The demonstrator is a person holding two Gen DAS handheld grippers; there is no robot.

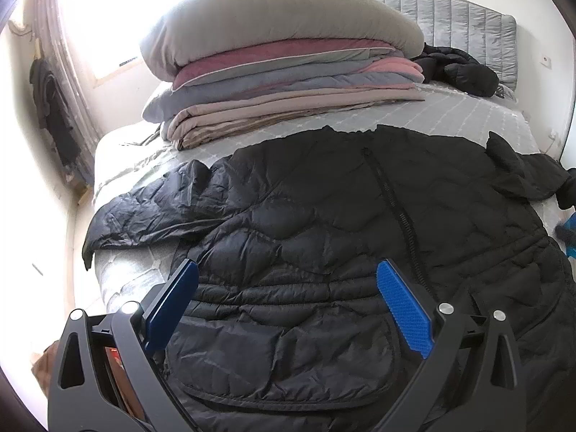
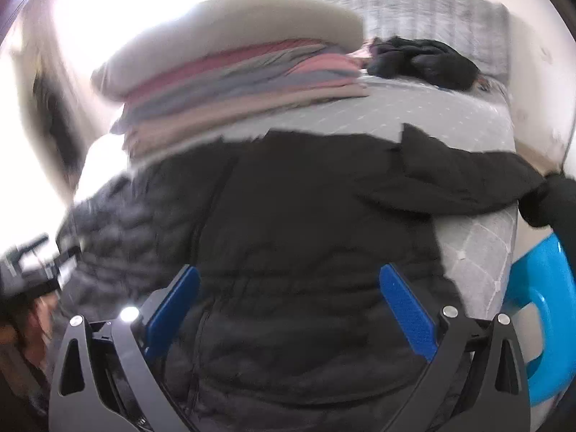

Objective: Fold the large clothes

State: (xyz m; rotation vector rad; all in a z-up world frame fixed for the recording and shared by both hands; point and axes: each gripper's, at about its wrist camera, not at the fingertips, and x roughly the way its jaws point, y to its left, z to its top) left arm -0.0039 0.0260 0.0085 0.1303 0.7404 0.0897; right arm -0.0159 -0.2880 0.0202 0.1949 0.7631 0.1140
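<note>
Blue pads show on both your grippers, and both are spread wide with nothing between them. Your left gripper (image 1: 288, 302) hangs over the bottom part of the black puffy jacket (image 1: 324, 223), close to its pocket flap, but you cannot tell if it touches. Your right gripper (image 2: 289, 309) is over the same jacket (image 2: 306, 216) (this picture is blurry). The jacket lies flat on the grey bed (image 1: 450, 115), zip up, with one sleeve (image 1: 144, 212) out to the left and the other sleeve (image 2: 468, 180) reaching off the right edge. Behind it sits a pile of folded blankets (image 1: 288, 82) with a big pillow on top. Another dark coat (image 1: 457, 68) is bunched by the headboard. A bright blue stool (image 2: 547, 316) stands beside the bed.
</note>
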